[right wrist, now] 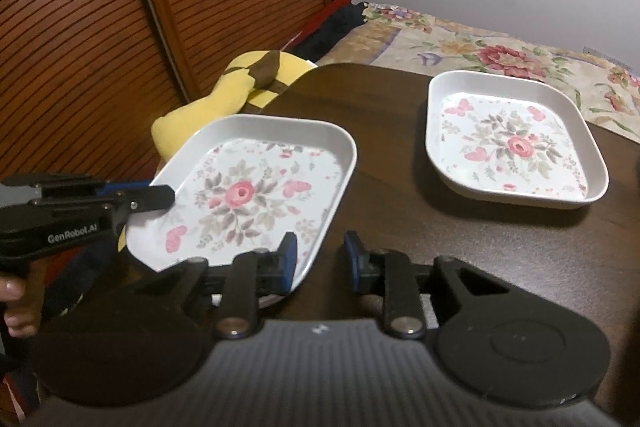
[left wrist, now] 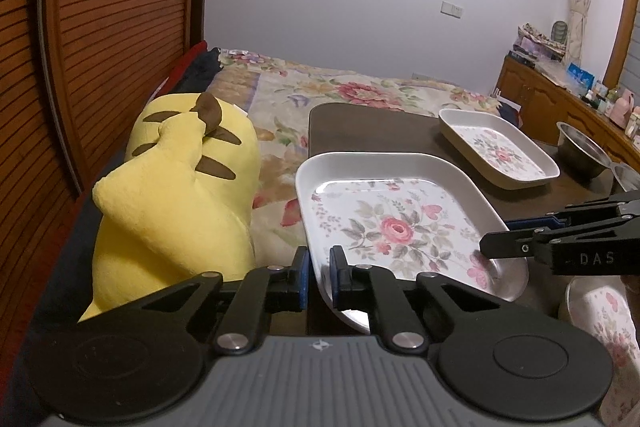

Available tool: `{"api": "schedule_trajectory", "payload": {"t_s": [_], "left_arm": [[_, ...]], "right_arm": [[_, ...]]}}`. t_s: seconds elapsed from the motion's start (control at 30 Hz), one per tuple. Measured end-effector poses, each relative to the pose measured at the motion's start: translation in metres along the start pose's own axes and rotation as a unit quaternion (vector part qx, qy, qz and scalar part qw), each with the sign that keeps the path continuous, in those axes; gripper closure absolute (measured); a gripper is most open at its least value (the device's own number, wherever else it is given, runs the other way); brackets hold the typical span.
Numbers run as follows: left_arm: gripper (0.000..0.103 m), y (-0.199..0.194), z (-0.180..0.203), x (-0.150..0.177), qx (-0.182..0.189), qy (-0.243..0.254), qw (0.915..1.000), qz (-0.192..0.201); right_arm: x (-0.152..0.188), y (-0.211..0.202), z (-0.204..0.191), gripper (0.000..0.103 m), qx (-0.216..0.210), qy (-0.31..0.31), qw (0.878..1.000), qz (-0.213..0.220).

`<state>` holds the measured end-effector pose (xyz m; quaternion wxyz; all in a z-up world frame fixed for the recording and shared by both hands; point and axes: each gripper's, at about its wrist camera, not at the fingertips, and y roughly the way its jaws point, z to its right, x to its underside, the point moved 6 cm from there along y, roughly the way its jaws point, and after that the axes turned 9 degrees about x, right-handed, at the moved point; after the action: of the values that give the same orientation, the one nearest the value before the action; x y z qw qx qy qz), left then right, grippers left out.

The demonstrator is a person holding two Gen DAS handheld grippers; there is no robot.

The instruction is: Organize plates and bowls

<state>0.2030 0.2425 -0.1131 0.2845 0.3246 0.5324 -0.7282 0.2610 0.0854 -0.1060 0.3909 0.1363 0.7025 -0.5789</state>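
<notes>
A white square plate with a rose print (left wrist: 396,223) (right wrist: 256,195) is held tilted above the dark table's near left corner. My left gripper (left wrist: 319,277) is shut on its near rim; it shows from the side in the right wrist view (right wrist: 160,195). My right gripper (right wrist: 318,259) straddles the plate's right rim with its jaws apart; in the left wrist view (left wrist: 496,241) its fingers reach over that rim. A second matching plate (left wrist: 500,151) (right wrist: 516,143) lies flat on the table farther back.
The dark wooden table (left wrist: 360,131) (right wrist: 400,155) stands beside a bed with a floral cover (left wrist: 320,91). A yellow plush toy (left wrist: 180,195) lies left of the table. Metal bowls (left wrist: 580,147) sit at the table's right; another floral dish (left wrist: 604,319) is near right.
</notes>
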Motion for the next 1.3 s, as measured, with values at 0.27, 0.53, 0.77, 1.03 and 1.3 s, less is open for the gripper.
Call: {"api": "schedule_trajectory", "payload": {"t_s": [0.27,0.53,0.77,1.03,1.3], "left_arm": [[0.092,0.003,-0.001,0.0,0.006,-0.006,1.0,-0.004],[0.094,0.0,0.004,-0.002,0.009,-0.002,0.9999,-0.006],[0.093,-0.017,0.02,-0.011,0.02,0.01,0.9996,0.014],[0.092,-0.032,0.054,-0.022,0.044,0.029,0.998,0.036],[0.091,-0.034,0.086,-0.018,0.067,0.04,0.9961,0.041]], "right_arm": [[0.0,0.0,0.002,0.079,-0.007,0.0,1.0,-0.001],[0.0,-0.003,0.001,0.086,-0.025,0.005,1.0,-0.011],[-0.004,-0.025,0.012,0.086,-0.036,0.017,0.999,0.006],[-0.006,-0.062,0.033,0.086,-0.031,0.018,0.999,0.039],[0.003,-0.088,0.056,0.086,-0.015,0.016,0.998,0.055]]}}
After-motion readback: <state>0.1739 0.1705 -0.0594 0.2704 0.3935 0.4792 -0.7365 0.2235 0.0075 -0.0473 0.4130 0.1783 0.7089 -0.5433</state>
